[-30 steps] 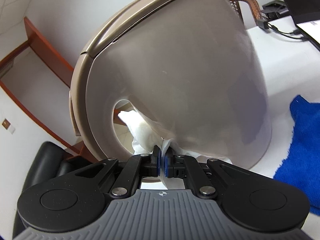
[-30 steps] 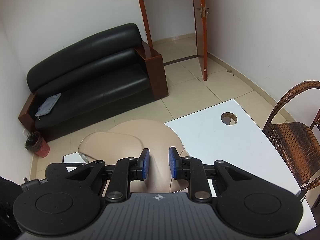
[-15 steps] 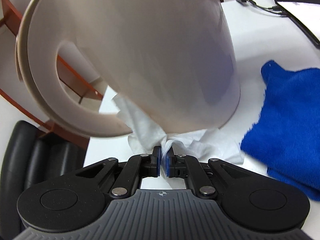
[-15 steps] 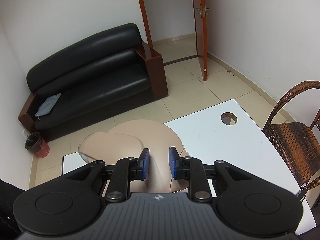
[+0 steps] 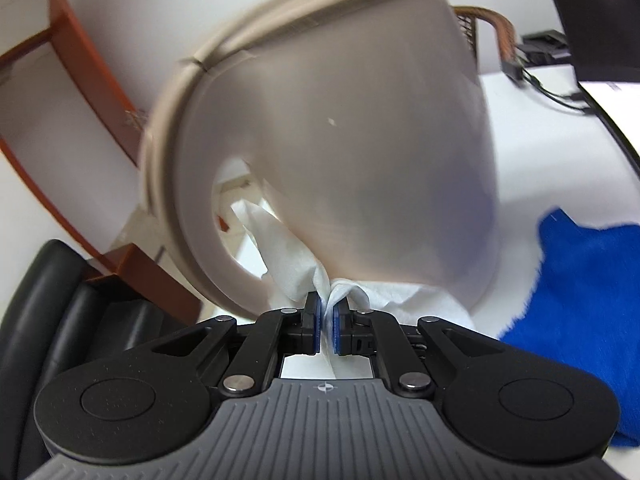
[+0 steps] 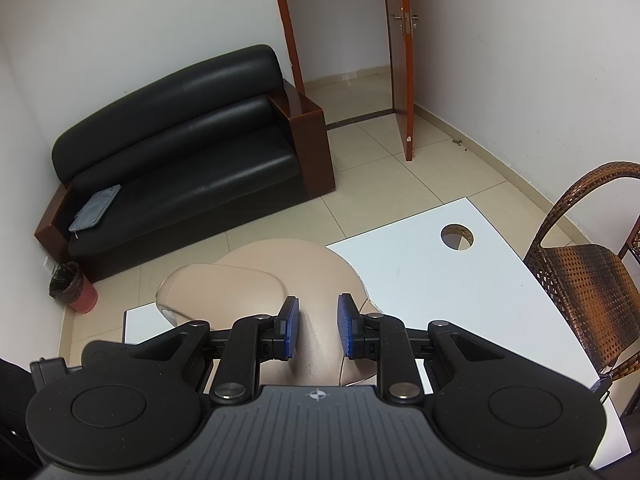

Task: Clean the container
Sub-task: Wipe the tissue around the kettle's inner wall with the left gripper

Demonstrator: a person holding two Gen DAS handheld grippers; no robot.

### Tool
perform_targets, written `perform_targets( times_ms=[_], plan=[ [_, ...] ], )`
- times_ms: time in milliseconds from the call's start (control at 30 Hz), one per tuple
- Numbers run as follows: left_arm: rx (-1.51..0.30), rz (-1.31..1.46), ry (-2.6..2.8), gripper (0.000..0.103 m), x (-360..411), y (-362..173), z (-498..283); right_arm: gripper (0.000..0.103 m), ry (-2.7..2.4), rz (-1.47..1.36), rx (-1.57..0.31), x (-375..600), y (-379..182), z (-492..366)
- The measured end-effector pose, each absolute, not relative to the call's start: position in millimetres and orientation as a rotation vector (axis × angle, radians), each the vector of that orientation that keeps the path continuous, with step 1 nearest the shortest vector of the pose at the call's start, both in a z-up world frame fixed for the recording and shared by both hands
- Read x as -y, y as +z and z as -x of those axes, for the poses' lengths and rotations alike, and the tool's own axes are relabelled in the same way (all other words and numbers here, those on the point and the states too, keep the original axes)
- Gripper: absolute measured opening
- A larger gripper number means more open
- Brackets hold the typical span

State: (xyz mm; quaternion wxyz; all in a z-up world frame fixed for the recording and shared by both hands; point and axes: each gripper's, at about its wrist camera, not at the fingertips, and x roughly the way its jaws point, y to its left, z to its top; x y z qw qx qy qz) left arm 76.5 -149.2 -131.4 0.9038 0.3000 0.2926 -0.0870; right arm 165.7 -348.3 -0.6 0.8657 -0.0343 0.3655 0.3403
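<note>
Container [image 5: 360, 160] — blurred — against white tissue [image 5: 292, 268] pinched by left tool [image 5: 327, 320]; right tool [image 6: 318, 332] spread.

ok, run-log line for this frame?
left gripper: shut on tissue | tissue against beige container | right gripper: open above container | blue cloth unused

The container [image 5: 360, 168] is a plain beige-taupe, slightly darker along its rim band. The tissue [image 5: 288, 264] against it is white, and the cloth [image 5: 580, 292] beside it a vivid solid blue. The table [image 6: 432, 276] is white. Each gripper, left [image 5: 328, 322] and right [image 6: 318, 330], is black with blue finger pads and a ribbed grey body. The sofa [image 6: 180, 140] is glossy black with reddish-brown wooden ends; the door [image 6: 400, 60] shares that reddish-brown. The chair [image 6: 584, 280] is woven brown wicker, the floor cream tile
</note>
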Motion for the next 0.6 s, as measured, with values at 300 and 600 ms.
perform_targets(
  times_ms=[300,600],
  plan=[
    [-0.547,-0.811,-0.161,0.007,160,-145,-77,0.023,0.715,0.071,-0.766,348,1,-168],
    [-0.549,-0.757,-0.161,0.003,163,-149,-80,0.023,0.718,0.065,-0.766,349,0,-171]
  ],
)
